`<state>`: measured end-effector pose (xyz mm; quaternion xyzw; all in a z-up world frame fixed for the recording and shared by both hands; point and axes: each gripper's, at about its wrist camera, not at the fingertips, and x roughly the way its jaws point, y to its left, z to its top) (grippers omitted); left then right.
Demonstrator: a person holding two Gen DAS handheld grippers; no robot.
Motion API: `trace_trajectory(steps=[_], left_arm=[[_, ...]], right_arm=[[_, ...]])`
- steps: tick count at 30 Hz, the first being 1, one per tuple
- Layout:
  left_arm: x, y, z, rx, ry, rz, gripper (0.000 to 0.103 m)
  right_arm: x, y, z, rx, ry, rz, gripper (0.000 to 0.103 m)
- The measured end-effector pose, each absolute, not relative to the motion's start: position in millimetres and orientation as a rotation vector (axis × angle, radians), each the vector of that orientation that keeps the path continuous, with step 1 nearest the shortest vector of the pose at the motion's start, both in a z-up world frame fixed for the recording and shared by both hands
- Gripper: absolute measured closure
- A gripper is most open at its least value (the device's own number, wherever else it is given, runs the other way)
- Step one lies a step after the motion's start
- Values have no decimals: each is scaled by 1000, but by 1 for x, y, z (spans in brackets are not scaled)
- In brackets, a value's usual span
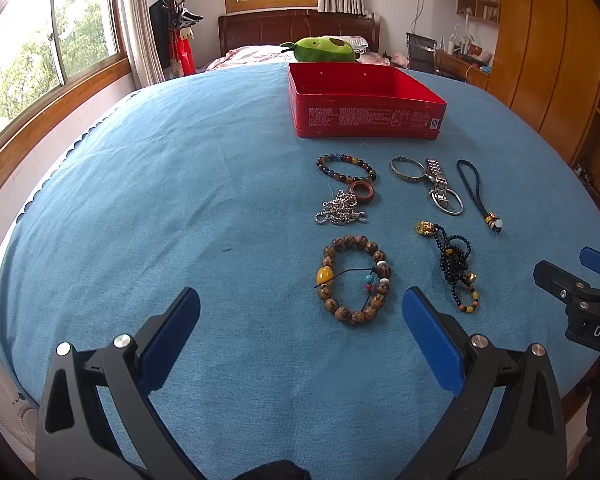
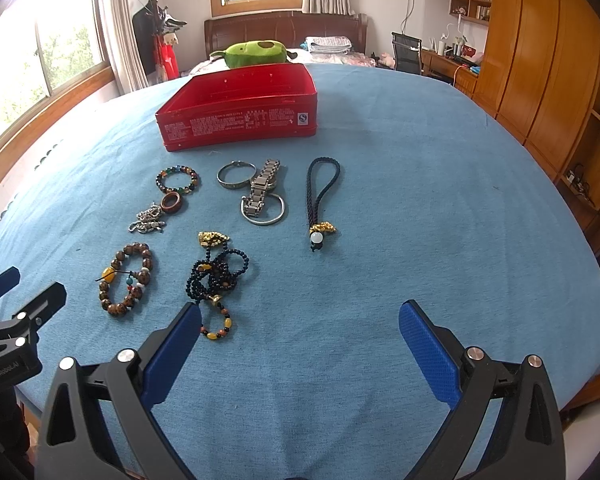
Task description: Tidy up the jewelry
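Note:
Jewelry lies on a blue tablecloth [image 1: 180,200] in front of an open red tin box [image 1: 360,98], which also shows in the right wrist view [image 2: 240,120]. A brown wooden bead bracelet [image 1: 354,282] lies just beyond my open, empty left gripper [image 1: 300,320]. A black bead necklace [image 2: 216,272] lies by the left finger of my open, empty right gripper [image 2: 300,332]. Farther off are a coloured bead bracelet [image 1: 346,168], a silver chain with a wooden ring [image 1: 340,208], a bangle [image 1: 407,168], a metal watch [image 1: 438,184] and a dark braided cord with a charm [image 2: 320,200].
The table's edge runs close behind both grippers. A bed with a green plush toy [image 1: 324,49] stands beyond the table. Windows are on the left, wooden cupboards [image 1: 548,52] on the right. The right gripper shows at the left wrist view's right edge [image 1: 580,288].

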<state>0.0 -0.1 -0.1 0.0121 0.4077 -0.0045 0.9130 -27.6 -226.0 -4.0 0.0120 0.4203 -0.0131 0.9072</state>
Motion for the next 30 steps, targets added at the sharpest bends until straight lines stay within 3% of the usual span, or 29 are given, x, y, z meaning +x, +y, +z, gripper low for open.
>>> trace_trajectory(steps=[30], left_arm=[[-4,2,-4,31,841,-7,3]], right_arm=[[-20,-223,-11,18,864,-16,4]])
